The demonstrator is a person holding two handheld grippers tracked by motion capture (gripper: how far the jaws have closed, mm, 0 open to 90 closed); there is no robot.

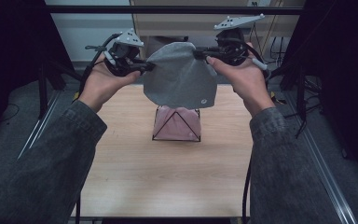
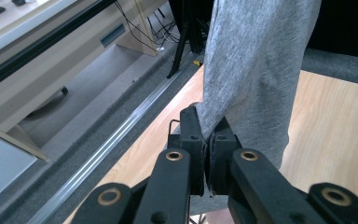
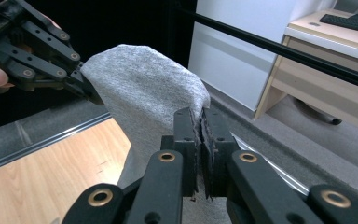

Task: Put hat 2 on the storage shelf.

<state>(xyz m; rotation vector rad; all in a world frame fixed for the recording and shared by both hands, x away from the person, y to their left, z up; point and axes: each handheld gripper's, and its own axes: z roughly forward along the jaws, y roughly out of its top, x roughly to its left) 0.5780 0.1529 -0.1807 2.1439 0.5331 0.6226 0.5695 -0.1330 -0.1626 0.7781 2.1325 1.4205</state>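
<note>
Held the grey cloth up in the air between both hands, above the far half of the counter. My left gripper had its fingers clamped on the cloth's left edge; my right gripper had its fingers clamped on the right edge near the top. Cloth hung slack and rounded, lower hem clear of the surface, small pale tag near its bottom right corner.

Below it, on the counter, sat a pink item in a black wire frame, partly hidden behind the hem.

Judged this the carry-and-spread step: cloth lifted, not yet laid down. Next move would call for keeping both grips tight, holding the top edge taut and level, then lowering evenly without snagging the frame
</note>
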